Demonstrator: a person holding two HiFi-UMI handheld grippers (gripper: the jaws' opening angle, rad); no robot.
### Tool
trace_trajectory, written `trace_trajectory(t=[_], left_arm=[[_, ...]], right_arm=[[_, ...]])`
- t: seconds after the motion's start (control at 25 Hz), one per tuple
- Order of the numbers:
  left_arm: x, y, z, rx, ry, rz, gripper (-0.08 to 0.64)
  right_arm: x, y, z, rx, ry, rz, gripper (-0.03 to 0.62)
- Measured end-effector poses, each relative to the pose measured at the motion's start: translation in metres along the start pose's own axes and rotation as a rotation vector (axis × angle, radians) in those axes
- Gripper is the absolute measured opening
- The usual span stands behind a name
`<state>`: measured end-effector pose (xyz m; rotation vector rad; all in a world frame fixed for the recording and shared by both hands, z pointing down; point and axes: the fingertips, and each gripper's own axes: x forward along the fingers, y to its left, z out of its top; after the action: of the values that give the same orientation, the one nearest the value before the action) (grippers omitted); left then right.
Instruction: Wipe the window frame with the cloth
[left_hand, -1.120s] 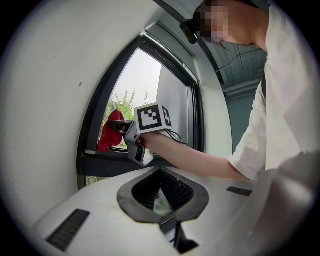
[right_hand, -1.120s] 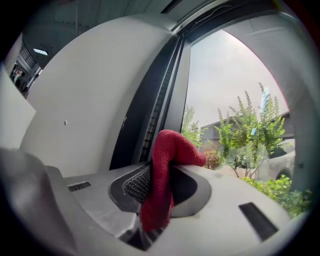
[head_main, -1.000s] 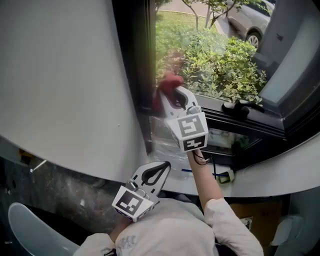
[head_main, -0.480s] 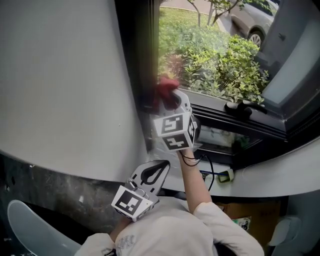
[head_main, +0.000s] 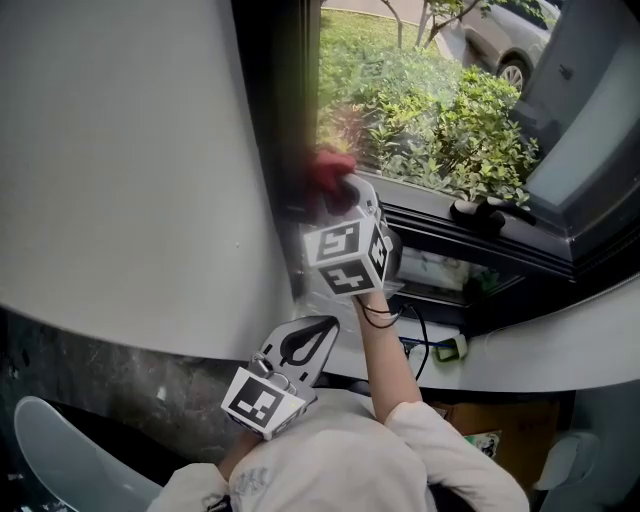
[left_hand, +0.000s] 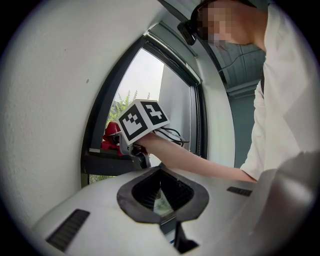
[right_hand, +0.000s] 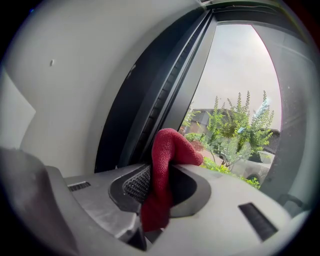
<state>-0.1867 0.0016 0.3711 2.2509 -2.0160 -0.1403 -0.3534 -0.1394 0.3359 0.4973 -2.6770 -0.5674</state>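
**Operator:** Where does the cloth stand?

**Inspector:** Your right gripper (head_main: 347, 196) has its jaws clamped on the red woven cloth (head_main: 328, 172). In the right gripper view, one fold bunches above the jaws and the tail hangs down between them. In the head view the cloth sits at the gripper's 12 o'clock end, at the dark vertical window frame (head_main: 270, 120) and near its lower corner. Contact between cloth and frame cannot be confirmed.

**Operator:** And my other hand?

**Inspector:** Your left gripper (head_main: 318, 336) lies at 7 o'clock from the right one. Its jaws are drawn together with nothing gripped between them. It is held low beside the white curved wall (head_main: 120, 150), well apart from the cloth.

**Operator:** Anything else to note?

**Inspector:** Green shrubs (head_main: 450, 130) stand outside at 1 o'clock from the cloth. A black window handle (head_main: 480, 212) rests on the lower rail at 3 o'clock from your right gripper.
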Motion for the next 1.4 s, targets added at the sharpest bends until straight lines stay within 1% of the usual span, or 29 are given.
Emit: trace_trajectory(t=[0.12,0.32,0.68,0.8,0.88,1.12,1.28,1.4], left_arm=[[0.001,-0.002,0.0,0.003,-0.002,-0.005,0.008],[0.0,0.001,-0.001,0.008,0.0,0.009,0.008],[-0.001,0.001,-0.004,0.003,0.022,0.017,0.009],[-0.003,0.004,-0.005,0.008,0.045,0.035,0.009],[-0.002,0.002,-0.005,0.0,0.037,0.027,0.008],[-0.001,-0.001,-0.008,-0.004,0.053,0.028,0.008],[-0.004,-0.002,-0.009,0.001,0.052,0.026,0.008],[-0.007,-0.001,-0.011,-0.009,0.05,0.032,0.009]], right_arm=[[0.0,-0.001,0.0,0.002,0.0,-0.002,0.083],[0.001,-0.005,-0.004,0.009,0.02,-0.018,0.084],[-0.009,-0.02,-0.018,-0.01,0.073,-0.089,0.084],[-0.011,-0.025,-0.021,-0.02,0.09,-0.107,0.084],[-0.014,-0.03,-0.027,-0.032,0.104,-0.126,0.084],[-0.015,-0.033,-0.031,-0.032,0.103,-0.127,0.084],[-0.021,-0.041,-0.038,-0.036,0.137,-0.157,0.084],[-0.024,-0.046,-0.041,-0.031,0.137,-0.164,0.084]])
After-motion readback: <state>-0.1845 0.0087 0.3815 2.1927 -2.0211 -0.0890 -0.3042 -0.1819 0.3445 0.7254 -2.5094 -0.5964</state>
